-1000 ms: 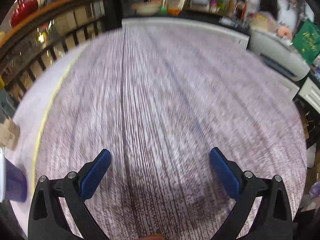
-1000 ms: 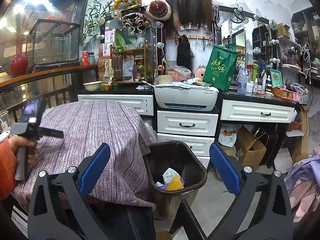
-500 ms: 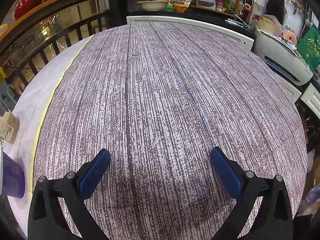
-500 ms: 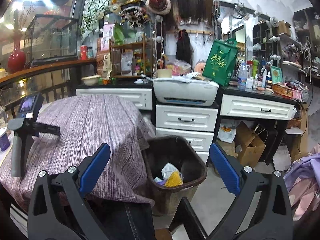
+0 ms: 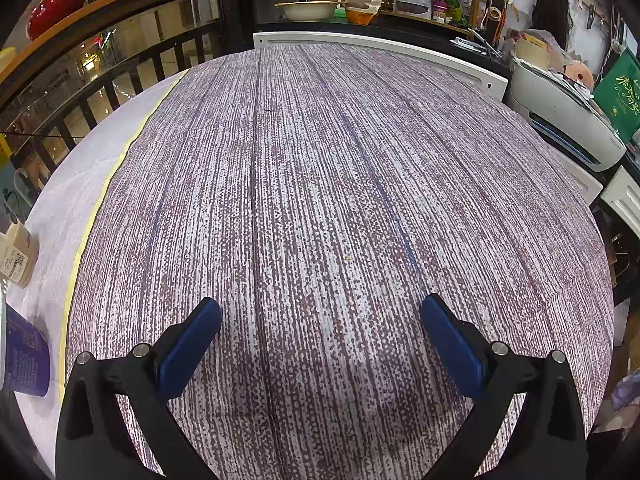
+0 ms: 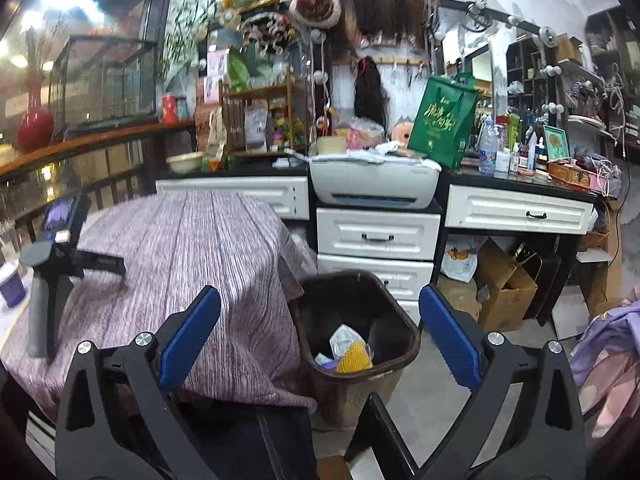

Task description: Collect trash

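My left gripper [image 5: 320, 308] is open with nothing between its blue pads, low over the purple striped tablecloth [image 5: 320, 160]. In the right wrist view the left gripper's handle [image 6: 40, 312] stands upright on the tablecloth [image 6: 192, 248] with no hand on it. My right gripper [image 6: 320, 296] is open and holds nothing, above and in front of a dark brown trash bin [image 6: 400, 336] on the floor beside the table. The bin contains a yellow mesh piece [image 6: 354, 356] and a white wrapper [image 6: 344, 336]. A tiny yellow crumb [image 5: 347, 257] lies on the cloth.
A purple cup [image 5: 24, 360] and a beige carton [image 5: 16, 256] stand at the table's left edge. Behind the bin are white drawers [image 6: 376, 236] with a printer [image 6: 374, 184] on top. A cardboard box [image 6: 504, 292] sits under the counter. A railing [image 5: 120, 76] runs left.
The hand in an orange sleeve has let go of the left gripper, which now stands on the table. The left view went from blurred to still. The right gripper drifted slightly.
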Demonstrator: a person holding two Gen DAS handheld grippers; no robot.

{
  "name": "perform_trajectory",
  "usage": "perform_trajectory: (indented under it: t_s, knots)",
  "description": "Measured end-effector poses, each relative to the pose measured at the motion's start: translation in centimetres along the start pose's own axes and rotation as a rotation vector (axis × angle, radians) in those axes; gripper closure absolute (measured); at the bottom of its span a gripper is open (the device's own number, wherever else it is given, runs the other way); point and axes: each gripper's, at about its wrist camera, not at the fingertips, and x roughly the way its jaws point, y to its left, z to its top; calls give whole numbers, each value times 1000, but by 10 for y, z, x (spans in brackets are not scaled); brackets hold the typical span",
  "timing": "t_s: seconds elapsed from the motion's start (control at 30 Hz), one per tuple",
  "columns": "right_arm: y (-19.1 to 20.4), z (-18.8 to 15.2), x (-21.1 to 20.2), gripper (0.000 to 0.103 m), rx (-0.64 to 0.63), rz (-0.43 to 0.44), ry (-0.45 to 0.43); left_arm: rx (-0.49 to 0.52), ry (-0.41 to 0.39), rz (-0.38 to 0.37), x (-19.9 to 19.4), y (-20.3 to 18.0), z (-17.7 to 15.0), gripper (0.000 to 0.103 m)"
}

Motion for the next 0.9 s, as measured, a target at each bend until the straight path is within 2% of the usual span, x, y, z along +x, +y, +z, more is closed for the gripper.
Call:
perform_trajectory:
  t_s: [0.17, 0.77, 0.9]
  knots:
    - [0, 0, -6, 5, 3, -2, -26, 0, 0, 0, 0, 0, 0, 4]
    - [2, -3, -2, 5, -1, 13, 4, 0, 0, 0, 0, 0, 1, 4]
    - [2, -1, -6, 5, -8, 9, -21, 0, 0, 0, 0, 0, 1, 4]
